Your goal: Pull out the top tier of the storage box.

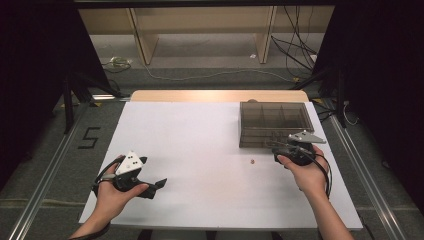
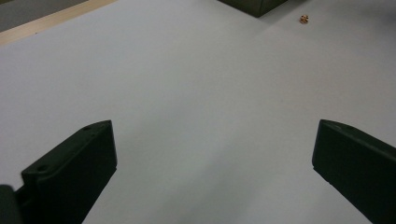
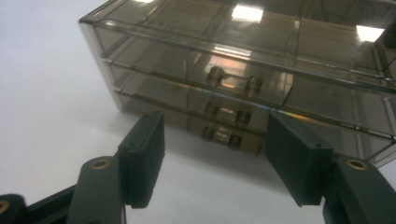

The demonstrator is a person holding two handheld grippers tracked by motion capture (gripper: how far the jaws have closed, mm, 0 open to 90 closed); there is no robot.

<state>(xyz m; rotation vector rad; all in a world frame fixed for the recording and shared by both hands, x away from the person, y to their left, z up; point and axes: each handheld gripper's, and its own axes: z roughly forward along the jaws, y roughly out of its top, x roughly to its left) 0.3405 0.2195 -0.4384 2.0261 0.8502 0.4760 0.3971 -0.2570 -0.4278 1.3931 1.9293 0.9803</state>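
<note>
Four items, largest first.

1. Table (image 1: 200, 190): white top under both my grippers, bare wood strip along its far edge.

2. Drawer box (image 1: 275, 122): smoky clear plastic, three drawers stacked, each with a small handle on the front. It stands directly ahead of my right gripper (image 1: 280, 148), front face toward me. In the right gripper view the lowest handle (image 3: 222, 136) sits between and just beyond my jaws, not touched by them; the upper handles lie farther ahead.

3. Grippers: my right gripper is close to the box front, jaws parted with nothing pinched; no pad presses on a handle. My left gripper (image 1: 159, 184) rests low over the table, well apart from the box, jaws spread wide and empty.

4. Bead (image 1: 253, 161): small, orange-brown, lying on the table beside my right gripper, toward my left, short of the box. From my left gripper it lies far ahead and rightward (image 2: 304, 19).
</note>
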